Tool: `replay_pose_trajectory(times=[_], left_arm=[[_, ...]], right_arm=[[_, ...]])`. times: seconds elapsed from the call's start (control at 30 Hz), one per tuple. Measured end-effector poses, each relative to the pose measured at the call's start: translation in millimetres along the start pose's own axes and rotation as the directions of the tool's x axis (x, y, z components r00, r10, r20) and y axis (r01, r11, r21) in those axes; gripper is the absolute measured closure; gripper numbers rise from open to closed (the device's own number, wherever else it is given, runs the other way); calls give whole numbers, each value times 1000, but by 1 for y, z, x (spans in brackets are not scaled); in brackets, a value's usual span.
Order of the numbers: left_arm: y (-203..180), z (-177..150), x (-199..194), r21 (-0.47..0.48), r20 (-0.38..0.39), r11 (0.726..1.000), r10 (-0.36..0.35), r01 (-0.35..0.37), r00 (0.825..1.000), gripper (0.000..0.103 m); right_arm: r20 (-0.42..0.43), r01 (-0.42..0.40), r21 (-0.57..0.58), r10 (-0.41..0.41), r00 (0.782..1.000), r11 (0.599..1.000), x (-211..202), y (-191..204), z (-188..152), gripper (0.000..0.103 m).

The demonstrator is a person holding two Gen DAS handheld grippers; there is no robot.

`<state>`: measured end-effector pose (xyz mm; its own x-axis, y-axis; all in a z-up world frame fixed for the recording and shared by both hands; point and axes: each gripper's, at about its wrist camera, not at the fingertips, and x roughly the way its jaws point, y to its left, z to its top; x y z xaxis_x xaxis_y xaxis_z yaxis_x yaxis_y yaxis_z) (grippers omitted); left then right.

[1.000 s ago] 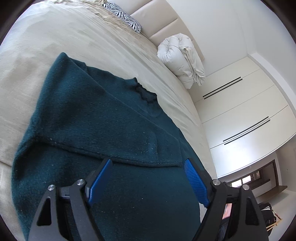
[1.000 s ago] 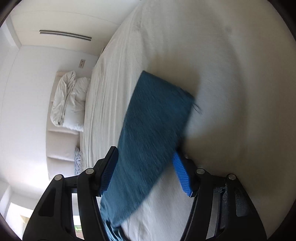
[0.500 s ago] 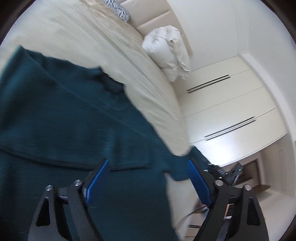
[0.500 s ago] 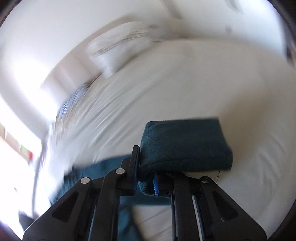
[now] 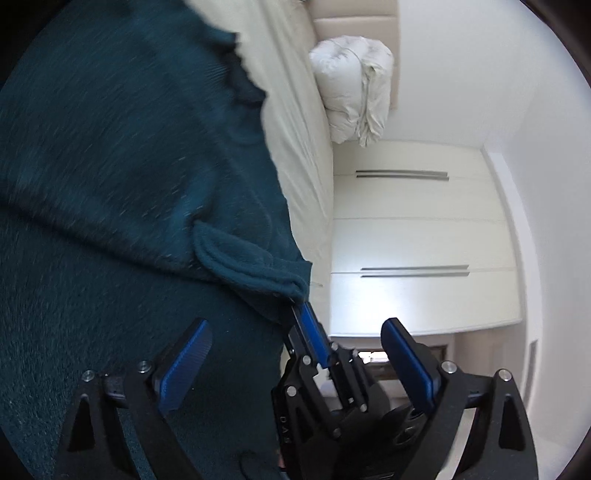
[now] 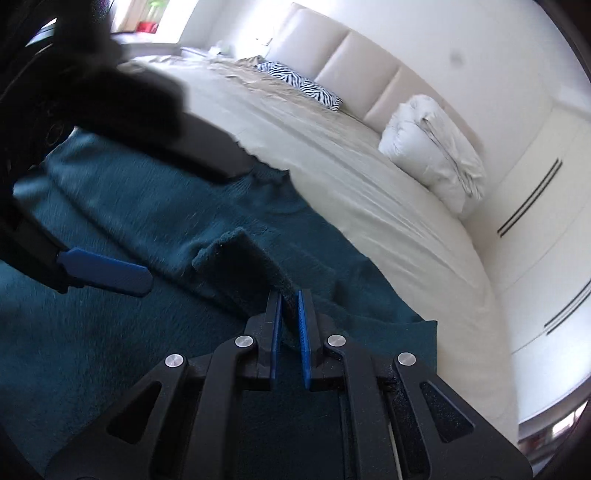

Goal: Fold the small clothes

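Cream bed (image 6: 388,206) with padded headboard (image 6: 354,62), white wardrobe (image 5: 417,236), bright window (image 6: 147,22)

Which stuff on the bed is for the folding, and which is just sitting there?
For the folding:
- teal sweater, spread on the bed
- its sleeve cuff, pinched in the right tool
- left tool, open, holding nothing

Just sitting there:
- rolled white duvet
- zebra pillow
- padded headboard
- wardrobe doors

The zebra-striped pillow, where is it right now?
In the right wrist view, the zebra-striped pillow lies at the far end of the bed, against the padded headboard, left of the rolled white duvet.
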<state>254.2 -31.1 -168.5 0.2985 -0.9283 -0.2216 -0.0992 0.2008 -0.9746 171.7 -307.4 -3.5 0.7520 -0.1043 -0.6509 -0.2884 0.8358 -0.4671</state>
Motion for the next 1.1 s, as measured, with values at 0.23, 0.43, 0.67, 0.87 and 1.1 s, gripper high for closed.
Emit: replay_pose_trajectory(times=[0.23, 0.43, 0.67, 0.87, 1.1], left_arm=[[8, 5, 8, -54, -2, 998, 20, -20, 1000, 5], [2, 17, 27, -72, -29, 997, -8, 6, 1000, 32], [-22, 22, 37, 42, -68, 996, 87, -84, 994, 94], [-52, 30, 18, 224, -7, 948, 233, -225, 973, 94], [-70, 37, 2, 370, 71, 860, 352, -352, 933, 94]], right_arm=[[23, -4, 45, 3, 1000, 999, -9, 7, -5, 95], [69, -8, 101, 1, 998, 995, -12, -8, -8, 95], [81, -45, 118, 36, 996, 992, -33, -7, -13, 95], [91, -176, 236, 158, 983, 956, -44, -27, -28, 93], [98, -311, 482, 303, 948, 819, -39, -72, -64, 93]])
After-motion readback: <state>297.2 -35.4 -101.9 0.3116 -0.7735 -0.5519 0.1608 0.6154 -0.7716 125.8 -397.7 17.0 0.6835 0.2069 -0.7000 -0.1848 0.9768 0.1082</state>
